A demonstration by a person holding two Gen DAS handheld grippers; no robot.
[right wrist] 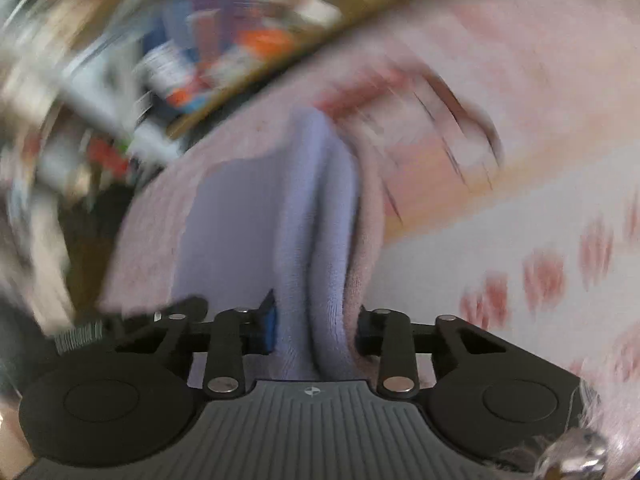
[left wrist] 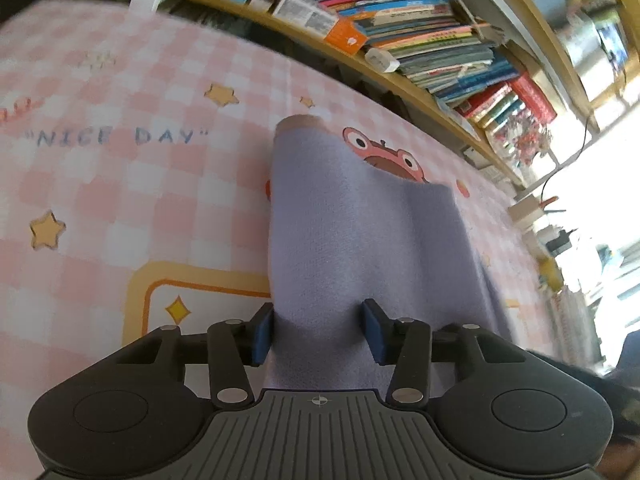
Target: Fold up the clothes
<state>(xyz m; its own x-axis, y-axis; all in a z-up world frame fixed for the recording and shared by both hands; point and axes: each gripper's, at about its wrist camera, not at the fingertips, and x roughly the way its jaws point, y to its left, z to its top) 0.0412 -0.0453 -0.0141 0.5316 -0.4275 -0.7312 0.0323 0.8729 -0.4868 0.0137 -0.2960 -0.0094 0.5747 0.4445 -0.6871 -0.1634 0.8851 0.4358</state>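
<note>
A soft lavender knitted garment runs straight out from between the fingers of my left gripper, its long axis stretching away from me over the pink-and-white checked bedspread toward a wooden shelf of stacked books. The left fingers have cloth between them, the inner blue pad touching its edge, though I cannot tell whether they truly pinch it. My right gripper is clamped on a bunched fold of the same lavender cloth, the fabric gathered into two thick ridges between its fingers; that view is badly smeared, so the far end of the cloth is hard to read there. The garment's far end, showing a pale pinkish cuff, lies near a cartoon frog print. Both hands appear to sit at the near edge, so I judge the coming fold must carry this edge forward along the cloth's length toward that cuff.
</note>
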